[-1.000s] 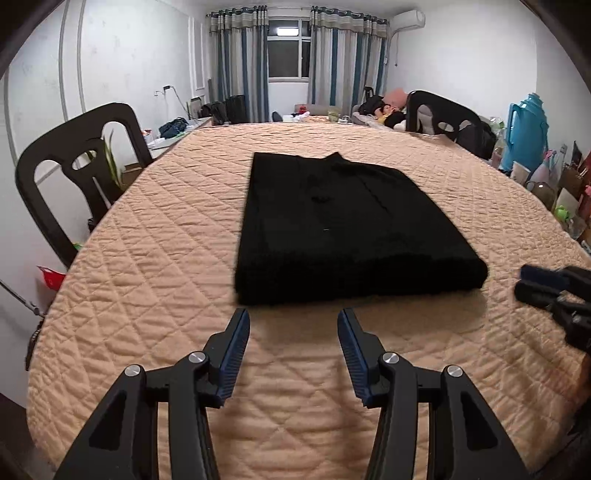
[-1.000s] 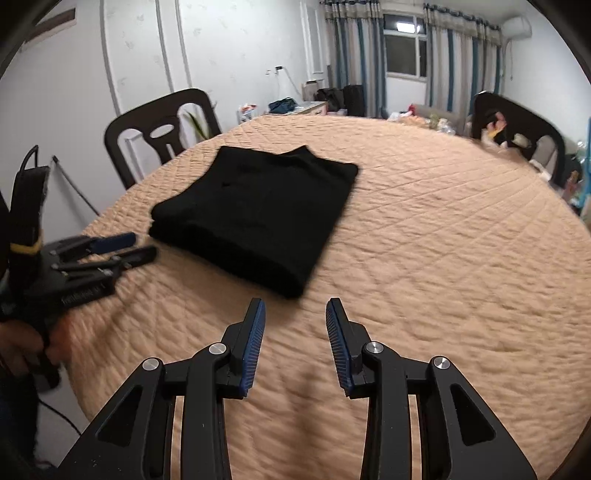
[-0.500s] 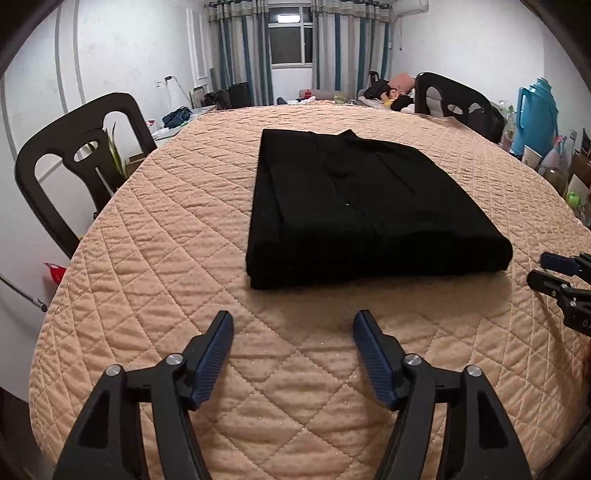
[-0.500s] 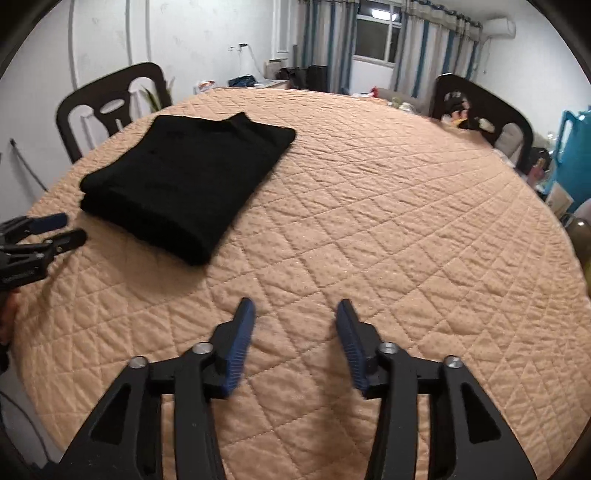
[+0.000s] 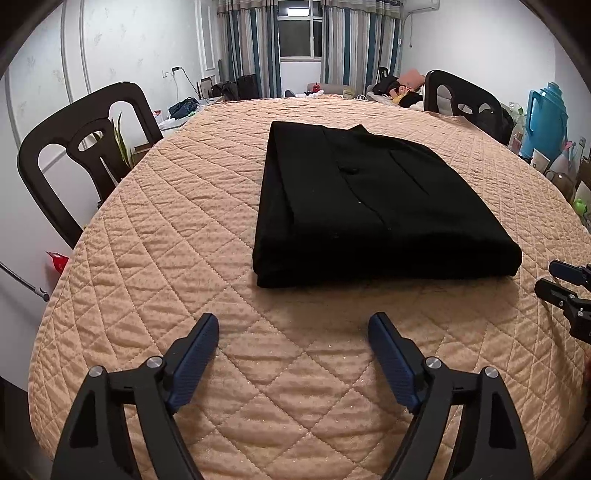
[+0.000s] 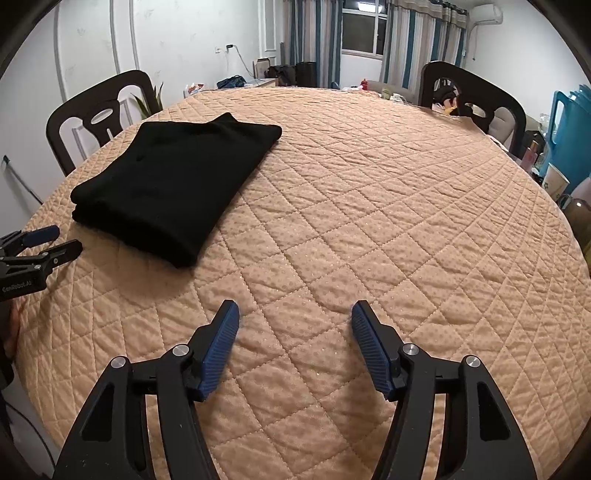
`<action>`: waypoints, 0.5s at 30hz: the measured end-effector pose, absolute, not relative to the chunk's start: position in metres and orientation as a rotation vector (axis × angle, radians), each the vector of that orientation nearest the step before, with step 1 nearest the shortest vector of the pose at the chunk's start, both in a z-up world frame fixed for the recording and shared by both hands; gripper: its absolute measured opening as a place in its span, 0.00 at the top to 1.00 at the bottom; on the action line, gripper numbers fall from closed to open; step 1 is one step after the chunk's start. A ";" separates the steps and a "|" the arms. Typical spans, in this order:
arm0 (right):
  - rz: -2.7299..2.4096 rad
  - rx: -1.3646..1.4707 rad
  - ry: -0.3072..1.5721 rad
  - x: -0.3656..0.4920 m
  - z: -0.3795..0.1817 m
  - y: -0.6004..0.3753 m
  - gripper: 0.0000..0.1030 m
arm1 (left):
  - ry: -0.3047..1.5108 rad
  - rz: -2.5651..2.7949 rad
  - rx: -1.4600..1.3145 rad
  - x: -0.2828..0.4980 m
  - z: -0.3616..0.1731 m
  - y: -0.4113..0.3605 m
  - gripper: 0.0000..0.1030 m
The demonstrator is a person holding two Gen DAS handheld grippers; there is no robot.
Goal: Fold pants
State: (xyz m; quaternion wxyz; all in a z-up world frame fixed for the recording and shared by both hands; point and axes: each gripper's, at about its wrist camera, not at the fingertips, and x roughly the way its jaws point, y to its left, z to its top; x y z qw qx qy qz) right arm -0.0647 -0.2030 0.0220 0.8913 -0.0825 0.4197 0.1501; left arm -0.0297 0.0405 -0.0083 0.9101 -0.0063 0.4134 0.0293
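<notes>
Two wrist cameras look down at a slant across the quilted counter (image 5: 155, 258). The left view sits close before the folded black pants (image 5: 369, 206); the right view stands to their right, farther off (image 6: 177, 184). Both share the pants, counter and curtained window (image 5: 299, 33).
</notes>
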 end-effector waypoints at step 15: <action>0.316 -0.162 0.874 -0.064 0.022 -0.203 0.38 | 0.866 0.034 -0.017 -0.029 -0.009 0.042 0.14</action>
